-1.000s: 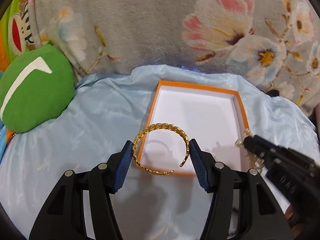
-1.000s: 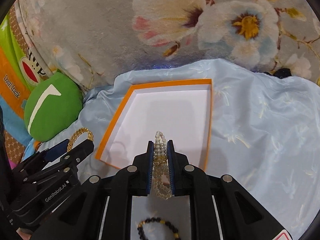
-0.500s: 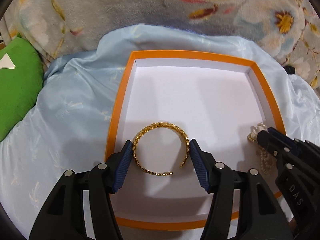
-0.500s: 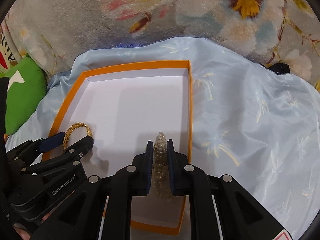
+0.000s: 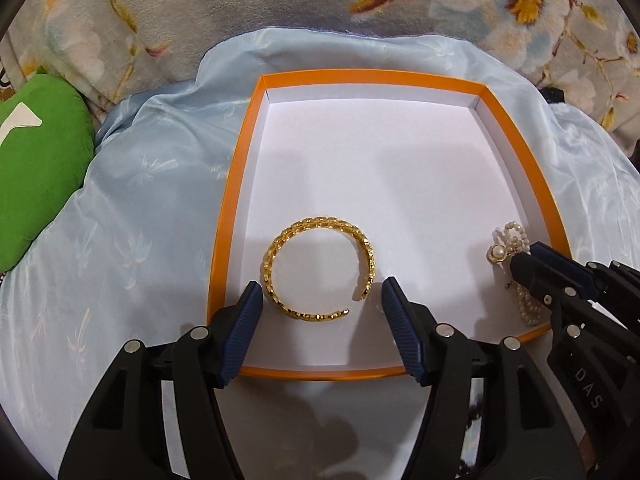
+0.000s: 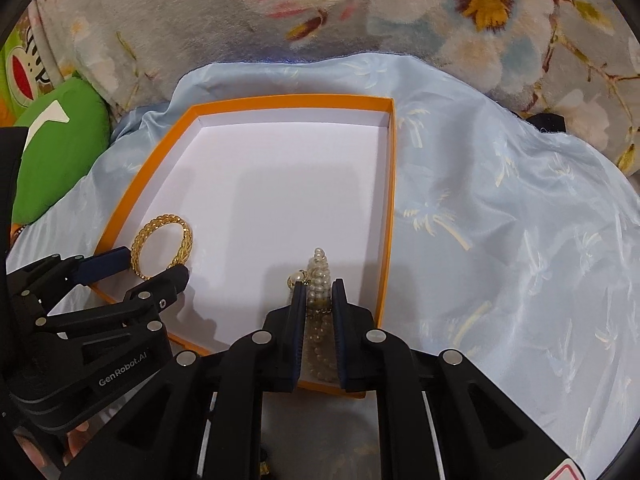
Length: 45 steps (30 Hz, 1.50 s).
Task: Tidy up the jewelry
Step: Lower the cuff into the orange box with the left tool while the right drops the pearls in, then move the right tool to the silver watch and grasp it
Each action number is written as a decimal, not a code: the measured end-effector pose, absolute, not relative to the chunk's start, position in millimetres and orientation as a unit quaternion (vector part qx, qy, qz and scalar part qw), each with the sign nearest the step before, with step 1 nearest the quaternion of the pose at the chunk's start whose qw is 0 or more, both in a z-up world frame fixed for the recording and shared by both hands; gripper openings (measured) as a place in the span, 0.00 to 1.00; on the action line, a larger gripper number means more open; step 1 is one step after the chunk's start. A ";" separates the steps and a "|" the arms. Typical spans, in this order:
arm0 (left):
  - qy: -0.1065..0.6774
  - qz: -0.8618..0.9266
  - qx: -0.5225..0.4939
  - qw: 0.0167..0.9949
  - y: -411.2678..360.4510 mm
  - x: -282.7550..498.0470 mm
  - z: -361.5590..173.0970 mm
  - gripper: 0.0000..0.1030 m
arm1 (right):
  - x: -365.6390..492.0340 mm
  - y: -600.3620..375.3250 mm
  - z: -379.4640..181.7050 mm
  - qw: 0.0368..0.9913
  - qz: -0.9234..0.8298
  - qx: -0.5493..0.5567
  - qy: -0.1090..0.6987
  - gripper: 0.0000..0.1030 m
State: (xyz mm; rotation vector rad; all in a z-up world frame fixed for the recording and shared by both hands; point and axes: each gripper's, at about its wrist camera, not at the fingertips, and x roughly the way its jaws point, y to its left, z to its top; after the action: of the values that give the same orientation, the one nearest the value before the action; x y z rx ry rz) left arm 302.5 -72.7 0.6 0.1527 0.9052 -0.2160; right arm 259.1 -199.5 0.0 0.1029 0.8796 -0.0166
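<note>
Across the back of both views, a grey floral blanket [image 5: 240, 12] fills the background, fuzzy, with pink and white flowers. In front of it a pale blue satin cloth [image 5: 132, 208] is spread out, wrinkled, with a faint palm print. At the far left edge sits a green cushion [image 5: 40, 168] with a white patch, partly on the blanket, touching the cloth's edge.

On the cloth lies an orange box [image 5: 224, 216], shallow, white inside, open top. Both pieces of jewelry are inside it, toward the near end.

Left gripper [image 5: 322, 296]: black body, blue ribbed pads, jaws opening, fairly wide. The gold bangle [image 5: 320, 268] lies flat on the box floor between them, an open cuff with its gap facing the near right. Left pad looks just beside or barely touching the bangle; right pad is clear of it, a gap shows. Not gripped.

Right gripper [image 6: 318, 288]: jaws narrow, clamped on a pearl bracelet [image 6: 318, 276]. Bracelet is a multi-strand bunch of small pearls with a gold clasp holding one larger pearl; the far end pokes out past the tips and sits low over the box floor near the box's right wall, touching or not I cannot tell. More strands run back between the pads.

Bangle and pearls are well apart, at the box's left and right sides.
</note>
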 end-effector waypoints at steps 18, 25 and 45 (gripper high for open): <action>0.347 -0.086 -0.034 0.933 13.3 216.6 72.5 0.86 | 137.3 -221.3 49.2 0.923 -0.007 0.109 0.369 0.54; 0.388 -0.067 -0.031 0.919 49.1 143.0 27.1 0.86 | 51.6 -211.0 16.4 0.915 -0.010 0.117 0.386 0.54; 0.404 -0.073 0.001 0.912 27.3 102.0 -5.5 0.86 | 27.3 -186.8 -7.1 0.907 -0.034 0.124 0.402 0.54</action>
State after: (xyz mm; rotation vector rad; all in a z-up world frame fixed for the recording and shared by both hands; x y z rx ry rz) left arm 102.0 27.3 -5.5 0.0013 0.8336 -0.1509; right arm 27.3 -186.8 -7.1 0.2554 0.8302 -0.0693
